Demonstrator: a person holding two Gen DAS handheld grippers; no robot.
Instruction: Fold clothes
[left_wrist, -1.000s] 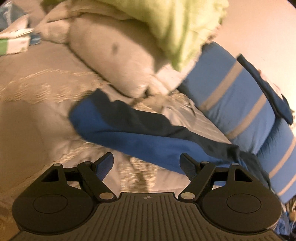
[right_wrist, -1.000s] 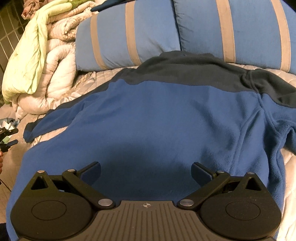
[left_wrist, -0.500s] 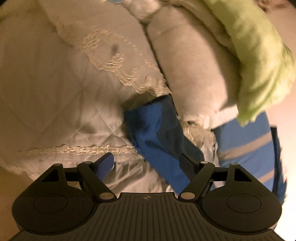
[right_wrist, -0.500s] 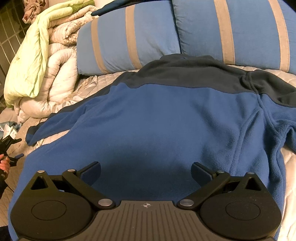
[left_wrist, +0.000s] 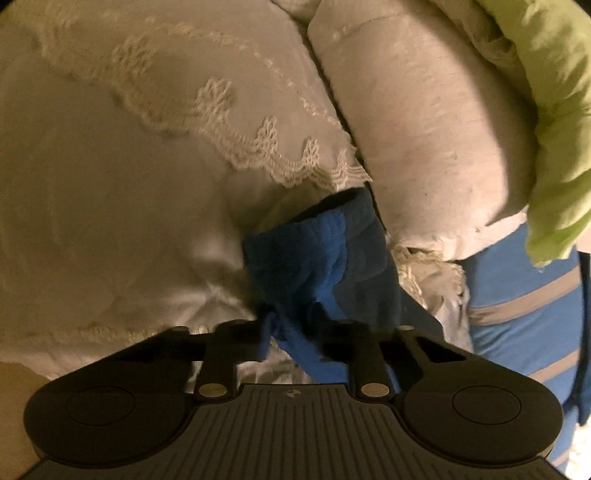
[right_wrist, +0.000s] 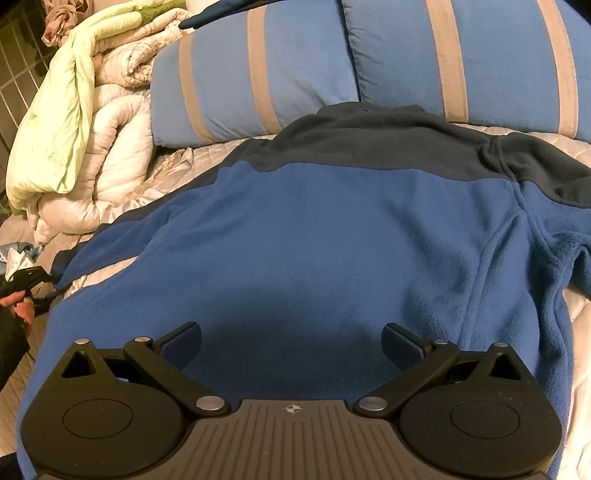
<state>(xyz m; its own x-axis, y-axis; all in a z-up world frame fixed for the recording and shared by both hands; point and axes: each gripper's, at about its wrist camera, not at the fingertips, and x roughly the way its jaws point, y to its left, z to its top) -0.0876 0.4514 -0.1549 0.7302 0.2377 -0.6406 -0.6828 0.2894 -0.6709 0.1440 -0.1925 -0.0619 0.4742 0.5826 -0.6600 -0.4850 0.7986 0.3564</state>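
Jaws of left gripper (left_wrist: 291, 328) closing on fleece sleeve (left_wrist: 321, 254).

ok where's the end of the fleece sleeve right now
In the left wrist view the sleeve cuff sits low centre, bunched in the closing left gripper, just below the lace-edged bedspread and beside the rolled white comforter.

jacket (right_wrist: 314, 236) on bed (right_wrist: 576, 302), pillows (right_wrist: 258, 74) behind, comforter (right_wrist: 110, 147) left

My left wrist camera looks steeply down, close over the sleeve cuff (left_wrist: 325, 258) on the cream quilt (left_wrist: 110, 184). My right wrist camera sits farther back, angled down toward the striped pillows (right_wrist: 258, 74). Both views share the sleeve, green blanket (left_wrist: 546, 110) and a pillow.
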